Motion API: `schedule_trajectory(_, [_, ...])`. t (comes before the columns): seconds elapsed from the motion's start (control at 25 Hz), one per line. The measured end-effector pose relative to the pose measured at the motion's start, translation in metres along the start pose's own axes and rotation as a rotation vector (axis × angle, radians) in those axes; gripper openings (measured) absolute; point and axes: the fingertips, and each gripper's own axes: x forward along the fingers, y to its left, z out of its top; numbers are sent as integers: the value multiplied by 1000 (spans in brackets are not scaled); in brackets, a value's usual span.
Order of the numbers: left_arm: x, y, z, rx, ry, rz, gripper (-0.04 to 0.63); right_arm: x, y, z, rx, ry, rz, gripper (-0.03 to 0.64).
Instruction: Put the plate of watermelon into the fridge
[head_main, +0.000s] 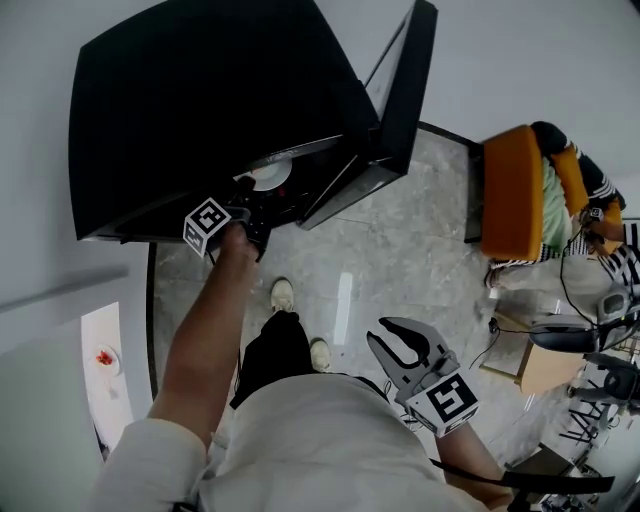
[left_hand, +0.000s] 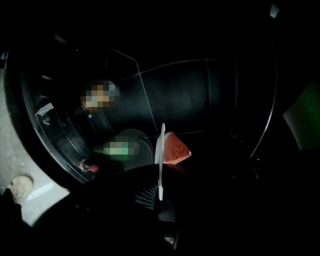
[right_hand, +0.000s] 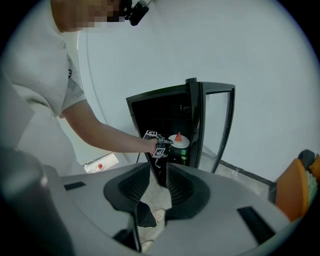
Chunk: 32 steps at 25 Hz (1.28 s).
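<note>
The black fridge (head_main: 210, 100) stands with its door (head_main: 405, 90) swung open. My left gripper (head_main: 250, 198) reaches into it, shut on the rim of a white plate (head_main: 272, 176). In the left gripper view the plate (left_hand: 160, 160) shows edge-on between the dark jaws, with a red watermelon wedge (left_hand: 175, 149) on it, inside the dark fridge. The right gripper view shows the same plate (right_hand: 178, 142), the wedge (right_hand: 178, 135) and my left gripper (right_hand: 164, 143) at the fridge (right_hand: 165, 102). My right gripper (head_main: 403, 343) hangs low by my waist, open and holding nothing.
A green bottle (right_hand: 183, 158) stands in the fridge under the plate. A person sits on an orange chair (head_main: 512, 190) at the right, with bags and cables around. A white power strip (right_hand: 100, 164) lies on the floor left of the fridge. My shoes (head_main: 283, 294) stand on the marble floor.
</note>
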Motion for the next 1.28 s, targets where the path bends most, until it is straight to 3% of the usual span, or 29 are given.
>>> schedule_trajectory(0.36, [9, 4, 4, 70, 32, 79, 25, 6, -3, 3, -1, 17, 9, 106])
schedule_trajectory(0.84, [11, 9, 9, 406, 85, 345, 82, 3, -5, 2, 26, 17, -10, 106])
schedule_trajectory(1.28, [6, 18, 13, 639, 71, 552, 150, -8, -15, -11, 36, 20, -42, 106])
